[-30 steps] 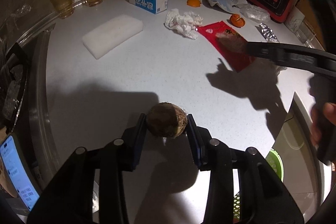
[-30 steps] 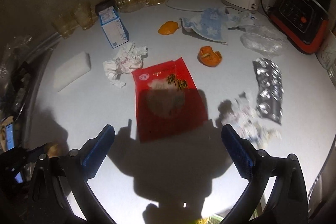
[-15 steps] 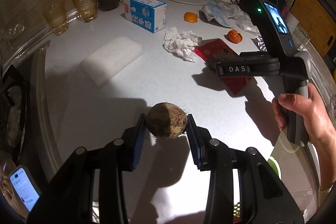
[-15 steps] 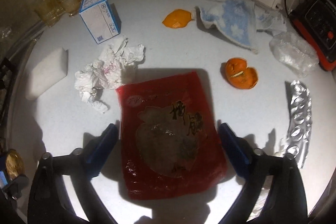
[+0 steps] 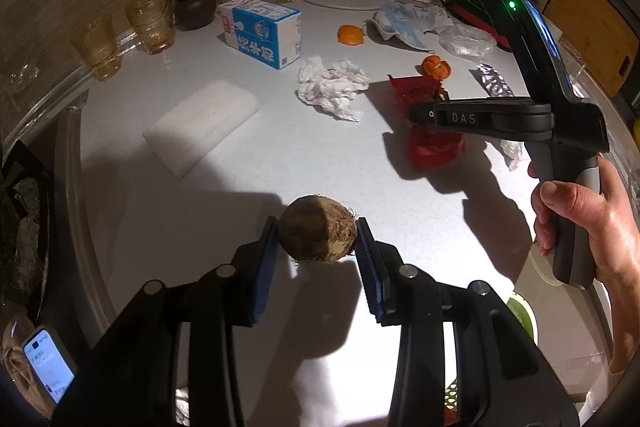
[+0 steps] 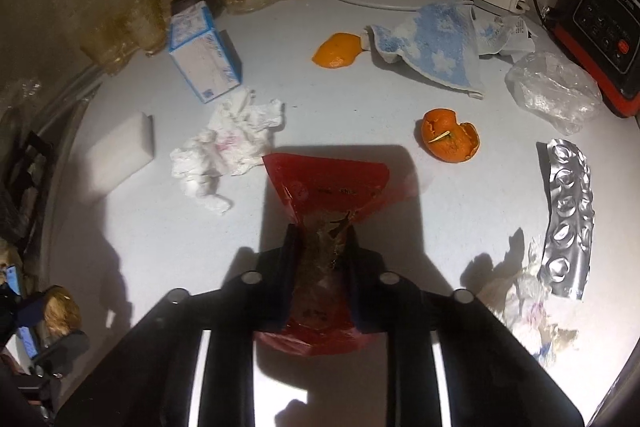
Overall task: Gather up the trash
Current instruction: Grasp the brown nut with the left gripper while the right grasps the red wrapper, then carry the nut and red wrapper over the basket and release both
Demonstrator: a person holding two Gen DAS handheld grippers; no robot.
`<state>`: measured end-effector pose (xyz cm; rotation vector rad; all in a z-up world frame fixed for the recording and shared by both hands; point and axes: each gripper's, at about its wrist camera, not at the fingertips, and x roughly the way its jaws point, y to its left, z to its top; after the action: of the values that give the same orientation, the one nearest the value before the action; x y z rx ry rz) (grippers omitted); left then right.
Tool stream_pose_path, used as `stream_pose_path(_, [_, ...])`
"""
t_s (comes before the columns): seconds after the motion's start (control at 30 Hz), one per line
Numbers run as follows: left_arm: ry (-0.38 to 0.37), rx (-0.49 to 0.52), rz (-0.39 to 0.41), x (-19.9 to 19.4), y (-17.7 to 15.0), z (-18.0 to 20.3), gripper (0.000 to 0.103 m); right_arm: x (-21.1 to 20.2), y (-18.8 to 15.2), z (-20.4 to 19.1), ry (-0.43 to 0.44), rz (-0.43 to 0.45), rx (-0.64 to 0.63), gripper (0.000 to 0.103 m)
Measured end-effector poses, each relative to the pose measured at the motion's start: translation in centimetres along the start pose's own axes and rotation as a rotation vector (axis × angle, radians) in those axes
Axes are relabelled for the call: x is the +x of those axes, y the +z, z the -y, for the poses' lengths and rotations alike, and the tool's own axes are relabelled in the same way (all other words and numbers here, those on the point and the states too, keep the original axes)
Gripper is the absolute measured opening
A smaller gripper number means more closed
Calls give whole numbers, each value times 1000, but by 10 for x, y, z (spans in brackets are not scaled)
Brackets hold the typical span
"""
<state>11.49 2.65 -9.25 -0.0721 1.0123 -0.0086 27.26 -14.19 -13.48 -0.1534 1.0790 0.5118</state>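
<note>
Crowding red packet [image 6: 326, 187]: tissue [image 6: 224, 151] (touching), peel [image 6: 450, 141].

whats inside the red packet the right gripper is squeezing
Through the red packet something brownish shows, pinched in the right gripper, whose jaws have just closed on it. What it is, and the lower part behind the fingers, cannot be made out.

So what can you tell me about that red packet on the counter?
The red packet is a thin, glossy plastic pouch with dark print and a clear window showing brownish contents. It lies on the white counter, its middle bunched and crumpled between the right gripper, whose jaws have just been closing onto it. Its far end fans out, next to the tissue and near the orange peel.
</note>
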Motion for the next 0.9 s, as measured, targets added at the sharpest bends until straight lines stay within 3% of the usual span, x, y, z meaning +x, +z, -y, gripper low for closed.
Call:
stream_pose_path(0.2, [-18, 44, 27, -19, -8, 21, 38, -38, -24, -1, 14, 44, -2, 20])
stream_pose_path(0.33, [-63, 108, 33, -33, -19, 47, 38, -91, -62, 4, 4, 96, 6, 20])
stream_pose_path(0.43, [-138, 186, 22, -40, -34, 78, 38, -130, -103, 16, -23, 116, 34, 20])
stream_pose_path(0.63, [-297, 323, -86, -31, -80, 150, 38, -186, -192, 52, -101, 108, 139, 20])
stream_pose_path(0.9, [-377, 408, -252, 1, -135, 217, 38, -209, -274, 87, -142, 61, 240, 20])
